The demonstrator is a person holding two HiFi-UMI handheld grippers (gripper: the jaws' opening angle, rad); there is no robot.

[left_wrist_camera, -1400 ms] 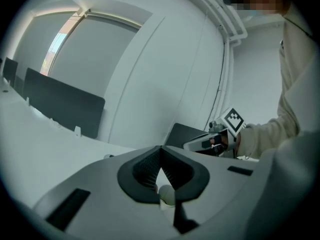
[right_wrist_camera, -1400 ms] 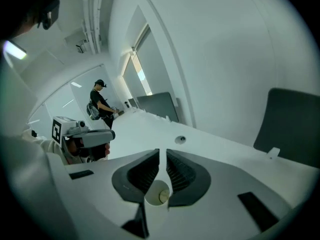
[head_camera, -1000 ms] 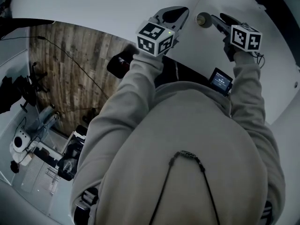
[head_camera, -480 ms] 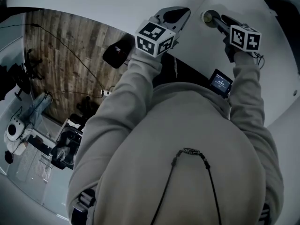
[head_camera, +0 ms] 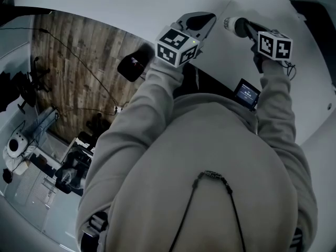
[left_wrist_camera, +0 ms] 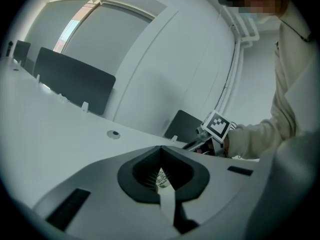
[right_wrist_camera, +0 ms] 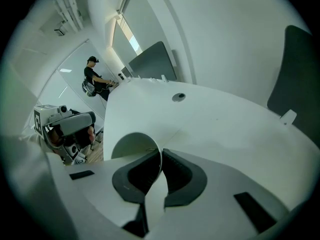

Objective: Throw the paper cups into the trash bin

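Observation:
A white paper cup [head_camera: 231,23] lies tipped on its side over the white table [head_camera: 121,4], at the tip of my right gripper [head_camera: 245,28]. In the right gripper view the cup's thin wall [right_wrist_camera: 131,146] stands between the two dark pads. The right gripper [right_wrist_camera: 161,156] is closing its jaws and they pinch that wall near the rim. My left gripper [head_camera: 206,20] hovers just left of it over the table. Its jaws [left_wrist_camera: 161,151] are together with nothing held. No trash bin can be made out.
A dark rounded object [head_camera: 134,66] sits over the wooden floor [head_camera: 73,62] by the table's edge. Dark divider panels [left_wrist_camera: 70,79] stand along the table's far side, and a round cap [right_wrist_camera: 178,97] is set in its top. A person [right_wrist_camera: 95,81] stands far off.
The right gripper's jaws have closed on the cup's wall. The cup, upright on the table before, is now tipped on its side at the jaw tips. The left gripper has barely moved.

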